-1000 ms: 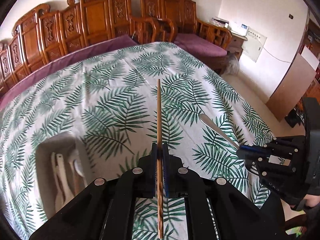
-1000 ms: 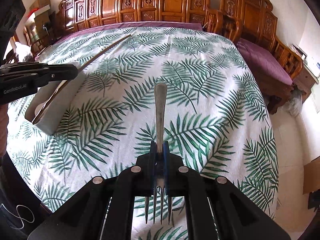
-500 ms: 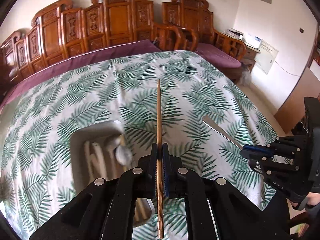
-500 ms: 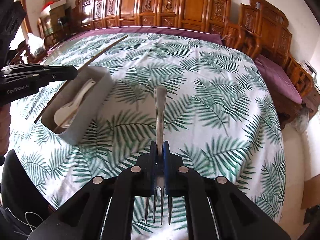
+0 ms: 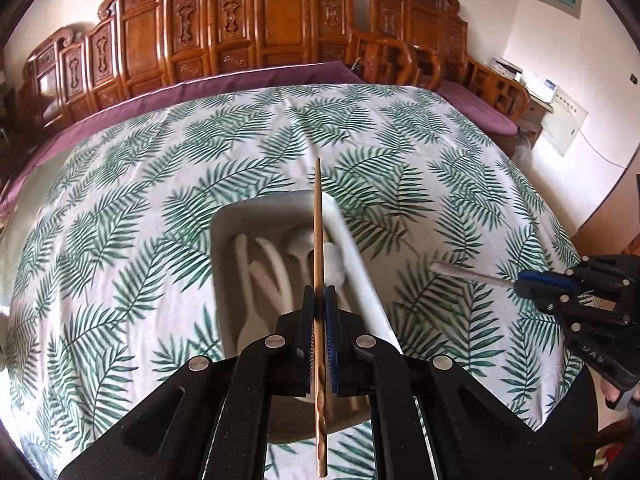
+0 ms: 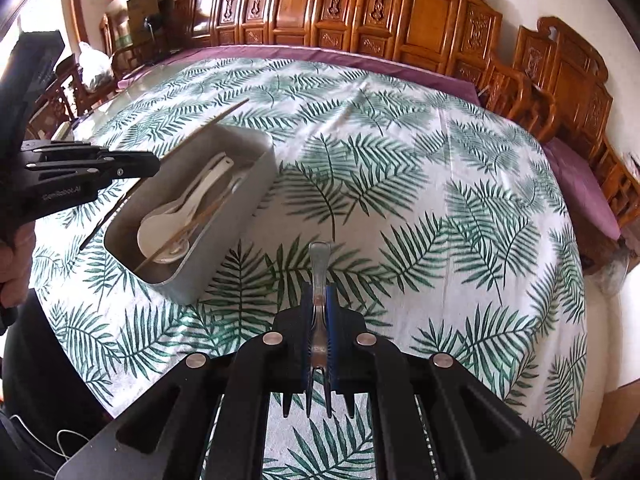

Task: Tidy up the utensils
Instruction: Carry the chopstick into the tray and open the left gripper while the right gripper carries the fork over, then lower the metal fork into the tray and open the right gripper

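Left gripper (image 5: pixel 319 300) has swung over since the earlier frames: the grey bin (image 5: pixel 224 240) that sat off to its lower left now lies right under it. Fingers clamped on a wooden chopstick (image 5: pixel 318 240), which runs straight ahead along the finger axis over the bin's right half, tip reaching past the far rim. Bin holds white spoons (image 6: pixel 188 204) and at least one more chopstick (image 6: pixel 192 220) lying lengthwise. Right gripper (image 6: pixel 319 320) has its fingers clamped on a metal fork (image 6: pixel 320 264), handle pointing forward, tines back toward the camera, held above the worktop (image 6: pixel 400 208) just beside the bin's near right side, not over it. Worktop is covered in a fern-print cloth; bin sits toward its near left edge in the right wrist view. Carved wooden chairs (image 5: pixel 264 32) line the far edge. From the left wrist view the right gripper (image 5: pixel 520 282) sits off to the right, fork handle (image 5: pixel 460 272) aimed toward the bin, well short of it.
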Demonstrator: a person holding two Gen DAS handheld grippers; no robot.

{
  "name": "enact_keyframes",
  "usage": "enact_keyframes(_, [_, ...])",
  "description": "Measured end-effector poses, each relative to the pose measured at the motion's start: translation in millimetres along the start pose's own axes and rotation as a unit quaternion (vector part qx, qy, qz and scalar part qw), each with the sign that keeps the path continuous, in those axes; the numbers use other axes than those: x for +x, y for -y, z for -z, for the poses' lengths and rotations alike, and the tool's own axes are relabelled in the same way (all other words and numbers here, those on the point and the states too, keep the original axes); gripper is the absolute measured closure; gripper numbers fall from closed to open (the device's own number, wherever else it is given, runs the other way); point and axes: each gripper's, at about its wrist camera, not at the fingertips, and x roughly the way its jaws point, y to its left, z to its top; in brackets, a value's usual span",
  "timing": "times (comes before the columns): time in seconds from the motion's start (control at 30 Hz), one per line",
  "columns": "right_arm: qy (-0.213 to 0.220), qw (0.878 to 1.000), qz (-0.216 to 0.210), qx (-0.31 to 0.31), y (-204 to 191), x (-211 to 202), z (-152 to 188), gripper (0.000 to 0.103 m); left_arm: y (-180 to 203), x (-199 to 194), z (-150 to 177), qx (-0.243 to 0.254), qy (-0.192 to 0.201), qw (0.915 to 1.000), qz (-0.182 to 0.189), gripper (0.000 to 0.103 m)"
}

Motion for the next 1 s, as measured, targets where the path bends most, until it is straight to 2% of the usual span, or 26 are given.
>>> enact_keyframes(0.3, [0.025, 0.999, 0.008, -0.028, -15.5, -17.0, -25.8, 0.096, -22.1, 13.4, 3.2, -0.018, -0.016, 0.9997, -0.008, 0.099])
enact_keyframes(0.6, [0.029, 0.999, 0.001, -0.045, -34.1, -22.5, -39.5, 0.096, -29.1, 32.0, 2.8, -0.033, -0.038, 0.9987, -0.008, 0.098])
enact_keyframes(0.67, [0.029, 0.998, -0.002, -0.048, -38.6, -21.3, -42.4, 0.096, -30.0, 30.9, 1.8, -0.035, -0.035, 0.9988, -0.006, 0.091])
enact_keyframes(0.7, [0.029, 0.998, -0.003, -0.049, -41.1, -20.5, -44.1, 0.095, -30.4, 29.8, 1.2, -0.036, -0.032, 0.9988, -0.005, 0.079])
enact_keyframes(0.73, [0.030, 0.998, -0.004, -0.050, -43.3, -19.5, -45.5, 0.096, -31.6, 26.8, 0.6, -0.038, -0.025, 0.9990, -0.004, 0.072])
enact_keyframes(1.0, [0.027, 0.998, -0.026, -0.053, -65.3, -0.3, -64.7, 0.096, -52.2, -3.2, -1.1, -0.051, 0.011, 0.9985, -0.016, 0.070])
